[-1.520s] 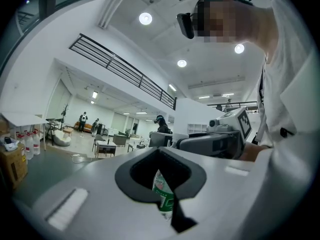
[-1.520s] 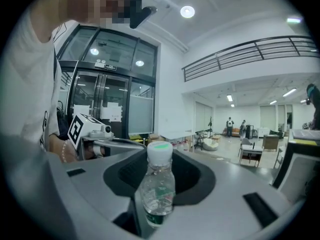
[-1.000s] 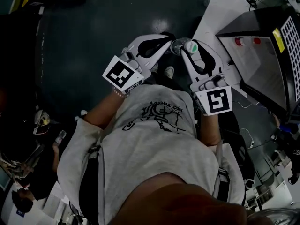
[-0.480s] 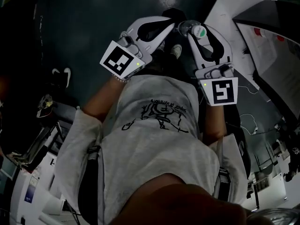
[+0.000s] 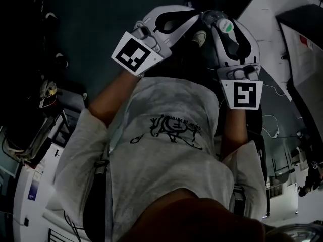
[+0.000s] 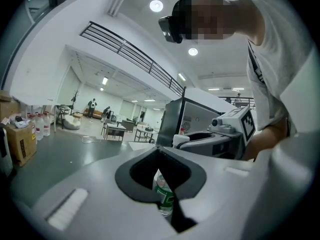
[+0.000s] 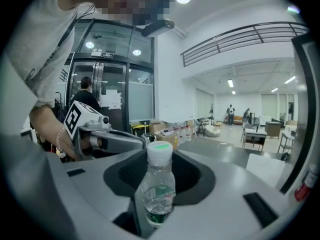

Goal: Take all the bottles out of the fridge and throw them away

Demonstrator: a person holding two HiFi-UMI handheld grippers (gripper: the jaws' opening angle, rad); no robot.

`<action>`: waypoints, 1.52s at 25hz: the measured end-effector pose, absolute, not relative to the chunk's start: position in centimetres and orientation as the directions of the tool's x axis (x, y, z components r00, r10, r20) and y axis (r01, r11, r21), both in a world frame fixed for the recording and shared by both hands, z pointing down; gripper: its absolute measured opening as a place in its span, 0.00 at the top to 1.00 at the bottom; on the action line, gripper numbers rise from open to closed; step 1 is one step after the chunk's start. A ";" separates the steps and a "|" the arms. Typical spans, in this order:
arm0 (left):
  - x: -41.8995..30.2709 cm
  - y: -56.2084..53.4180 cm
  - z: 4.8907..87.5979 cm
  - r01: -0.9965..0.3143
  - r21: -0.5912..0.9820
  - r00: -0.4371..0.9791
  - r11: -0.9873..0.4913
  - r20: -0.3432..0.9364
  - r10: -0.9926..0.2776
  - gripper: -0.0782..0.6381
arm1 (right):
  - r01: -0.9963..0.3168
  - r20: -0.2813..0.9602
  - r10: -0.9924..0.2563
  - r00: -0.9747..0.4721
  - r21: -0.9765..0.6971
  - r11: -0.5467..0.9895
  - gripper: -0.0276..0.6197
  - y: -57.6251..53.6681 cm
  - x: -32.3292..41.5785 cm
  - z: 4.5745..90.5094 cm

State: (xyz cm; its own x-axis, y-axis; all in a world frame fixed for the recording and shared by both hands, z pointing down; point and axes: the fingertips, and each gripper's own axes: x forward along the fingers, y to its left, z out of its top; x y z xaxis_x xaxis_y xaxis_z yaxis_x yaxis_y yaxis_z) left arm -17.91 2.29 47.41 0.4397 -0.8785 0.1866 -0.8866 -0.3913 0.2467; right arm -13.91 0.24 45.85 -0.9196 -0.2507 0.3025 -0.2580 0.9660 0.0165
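Presumably bin-bound: right tongs [image 7: 156, 206] clamped on capped bottle [image 7: 159, 184], kept upright; left tongs [image 6: 168, 206] clamped on second bottle [image 6: 162, 191].

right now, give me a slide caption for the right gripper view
The right gripper shut on a small clear plastic bottle with a white cap, left gripper beside it.

Left gripper [image 5: 191, 15]: in the head view, moves toward 12 o'clock; its marker cube [image 5: 133, 54] ends up closer to the top edge.
Right gripper [image 5: 218, 20]: moves toward 12 o'clock and slightly toward 3 o'clock, carrying its bottle [image 5: 223, 25] with it.
Fridge [image 5: 298, 16]: slides to the 3 o'clock edge and is now largely cut off.
White furniture [image 5: 35, 185]: enters at 8 o'clock, where there was dark floor.
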 end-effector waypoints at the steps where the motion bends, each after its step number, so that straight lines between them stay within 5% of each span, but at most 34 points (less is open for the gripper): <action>1: -18.1 2.3 48.3 -0.888 0.248 0.437 -0.388 0.191 -0.879 0.88 | -0.257 0.303 -0.249 -0.920 0.014 0.966 0.72 0.3 -14.1 46.7; 38: -18.6 3.0 77.0 -0.919 0.232 0.377 -0.318 0.285 -0.881 0.88 | -0.220 0.351 -0.208 -0.913 0.005 0.975 0.72 1.6 -15.5 77.3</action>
State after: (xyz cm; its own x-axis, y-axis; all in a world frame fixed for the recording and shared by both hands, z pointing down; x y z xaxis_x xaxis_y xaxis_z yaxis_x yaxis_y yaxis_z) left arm -18.59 2.99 76.97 0.3769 -0.8812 0.2853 -0.9193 -0.3183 0.2316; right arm -15.54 1.65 77.28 -0.9129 -0.2080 0.3511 -0.2203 0.9754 0.0052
